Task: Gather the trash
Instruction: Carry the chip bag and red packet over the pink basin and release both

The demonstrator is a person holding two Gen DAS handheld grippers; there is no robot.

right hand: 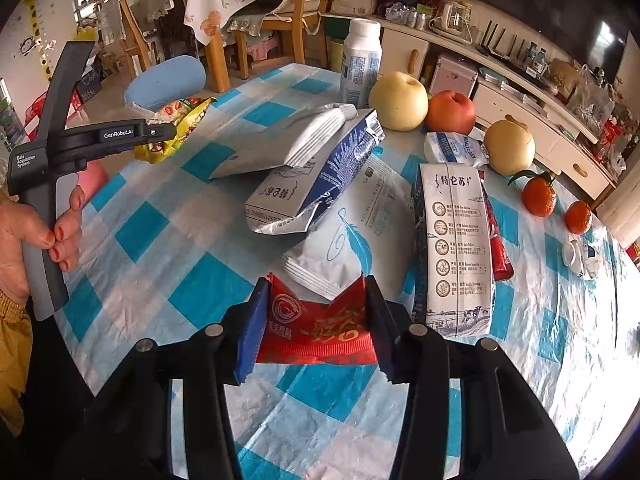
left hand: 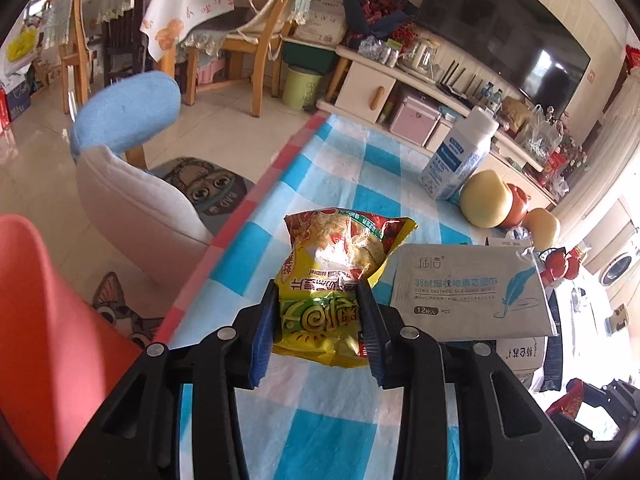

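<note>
My left gripper (left hand: 318, 292) is shut on a yellow snack bag (left hand: 340, 264) and holds it above the checked tablecloth (left hand: 320, 420) near the table's left edge. The same gripper (right hand: 160, 132) and bag (right hand: 180, 120) show at the left of the right wrist view. My right gripper (right hand: 316, 288) is shut on a red wrapper (right hand: 320, 332) over the near part of the table. Just beyond it lie a white wet-wipe pack (right hand: 360, 232), a crushed blue-and-white milk carton (right hand: 320, 180) and an upright milk carton (right hand: 456, 248).
Pears (right hand: 398, 100), an apple (right hand: 450, 112), tangerines (right hand: 538, 196) and a white bottle (right hand: 360, 64) stand at the back of the table. A red chair (left hand: 44, 320) and a white-and-blue chair (left hand: 132, 184) stand left of the table. A red wrapper (right hand: 498, 244) lies by the upright carton.
</note>
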